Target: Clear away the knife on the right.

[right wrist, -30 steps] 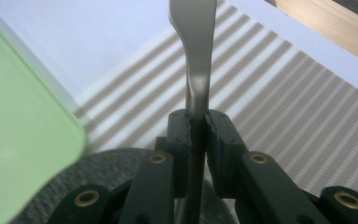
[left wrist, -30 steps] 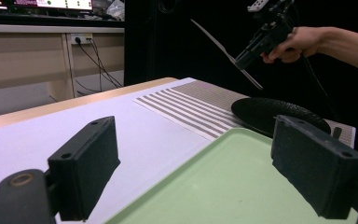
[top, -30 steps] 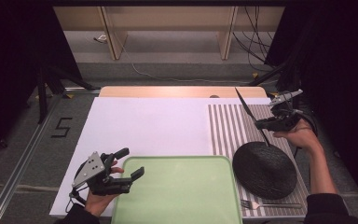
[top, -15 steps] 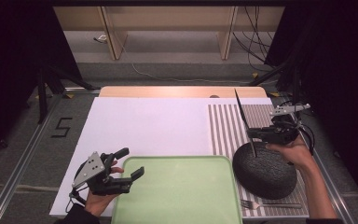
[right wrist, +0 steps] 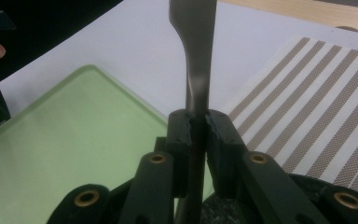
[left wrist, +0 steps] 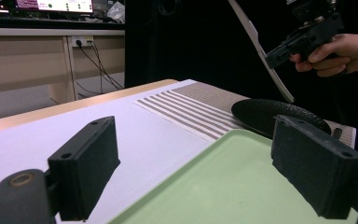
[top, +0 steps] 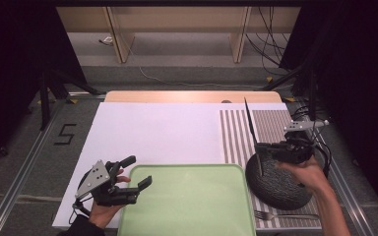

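Right gripper point(top: 267, 147) clamped on a knife point(top: 250, 125), jaws pressed against its handle, blade raised steeply above the black plate point(top: 275, 187) on the striped placemat point(top: 270, 123). Left gripper point(top: 135, 172) wide open and holding nothing, resting at the near left edge of the green tray point(top: 187, 201). Fork point(top: 275, 215) lying on the surface just beside the plate.

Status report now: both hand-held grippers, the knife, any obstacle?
Right hand-held gripper shut on knife, above black plate. Left hand-held gripper open, at green tray edge. No obstacle seen.
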{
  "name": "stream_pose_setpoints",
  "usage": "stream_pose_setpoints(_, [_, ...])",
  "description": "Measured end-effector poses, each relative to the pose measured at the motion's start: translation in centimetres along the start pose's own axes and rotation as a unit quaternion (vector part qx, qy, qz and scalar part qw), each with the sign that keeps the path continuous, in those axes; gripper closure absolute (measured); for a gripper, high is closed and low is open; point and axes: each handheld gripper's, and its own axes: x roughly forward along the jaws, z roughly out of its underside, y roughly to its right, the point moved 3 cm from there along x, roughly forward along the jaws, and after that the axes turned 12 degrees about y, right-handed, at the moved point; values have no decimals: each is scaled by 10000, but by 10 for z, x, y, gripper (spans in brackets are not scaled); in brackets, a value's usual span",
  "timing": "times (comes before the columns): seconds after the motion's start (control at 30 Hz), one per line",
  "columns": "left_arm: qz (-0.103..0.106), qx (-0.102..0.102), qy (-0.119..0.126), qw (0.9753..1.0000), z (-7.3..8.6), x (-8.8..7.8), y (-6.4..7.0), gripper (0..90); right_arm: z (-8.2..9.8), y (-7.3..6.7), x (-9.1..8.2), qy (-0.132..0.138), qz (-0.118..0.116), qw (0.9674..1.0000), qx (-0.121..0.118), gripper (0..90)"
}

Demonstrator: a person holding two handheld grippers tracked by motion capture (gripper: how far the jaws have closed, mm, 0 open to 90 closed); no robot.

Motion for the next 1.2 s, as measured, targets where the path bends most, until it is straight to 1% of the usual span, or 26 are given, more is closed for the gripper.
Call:
stream_pose_setpoints(0.03, [0, 0, 0, 10000, 0, 0, 0, 144, 0, 0, 0, 0, 0, 10000, 0, 805])
stream_pose_setpoints(0.07, [-1, -1, 5, 10000, 0, 0, 0, 144, 1, -3, -1, 7, 10, 10000, 11, 806])
stream_pose_setpoints(0.1, [-2, 10, 2, 10000, 0, 0, 0, 144, 2, -10, -1, 88, -67, 9999, 80, 805])
stream_pose_setpoints(0.17, [-1, 15, 1, 10000, 0, 0, 0, 144, 3, -12, -1, 107, -82, 9999, 82, 805])
stream_pose_setpoints(0.23, [-3, 15, 3, 10000, 0, 0, 0, 144, 4, -17, -1, 186, -67, 9996, 180, 805])
stream_pose_setpoints(0.33, [-7, 16, -1, 10000, 0, 0, 0, 144, 6, -26, -1, 218, -111, 9996, 129, 805])
stream_pose_setpoints(0.4, [-8, 13, 0, 10000, 0, 0, 0, 144, 8, -32, 0, 219, -174, 9995, 154, 805])
stream_pose_setpoints(0.43, [-5, 17, 2, 10000, 0, 0, 0, 144, 11, -36, 1, 186, -125, 9997, 137, 805])
stream_pose_setpoints(0.47, [-5, 17, 2, 10000, 0, 0, 0, 144, 11, -36, 1, 186, -125, 9997, 137, 805])
stream_pose_setpoints(0.5, [-3, 20, 1, 10000, 0, 0, 0, 144, 13, -39, 1, 169, -181, 9996, 158, 805])
stream_pose_setpoints(0.63, [-4, 26, -1, 10000, 0, 0, 0, 144, 17, -48, 3, 169, -250, 9993, 225, 805])
stream_pose_setpoints(0.73, [-9, 16, 6, 10000, 0, 0, 0, 144, 20, -54, 5, 179, -298, 9992, 218, 805])
stream_pose_setpoints(0.83, [-8, 29, -1, 10000, 0, 0, 0, 144, 23, -60, 7, 131, -358, 9990, 235, 805])
stream_pose_setpoints(0.9, [-9, 17, 6, 10000, 0, 0, 0, 144, 25, -62, 9, 87, -412, 9988, 230, 805])
stream_pose_setpoints(1.03, [-12, 13, 11, 10000, 0, 0, 0, 144, 29, -67, 13, 28, -431, 9988, 218, 805])
stream_pose_setpoints(1.1, [-8, 15, 9, 10000, 0, 0, 0, 144, 33, -72, 14, -31, -460, 9986, 266, 805])
stream_pose_setpoints(1.2, [-11, 14, 9, 10000, 0, 0, 0, 144, 35, -74, 15, -52, -474, 9985, 270, 805])
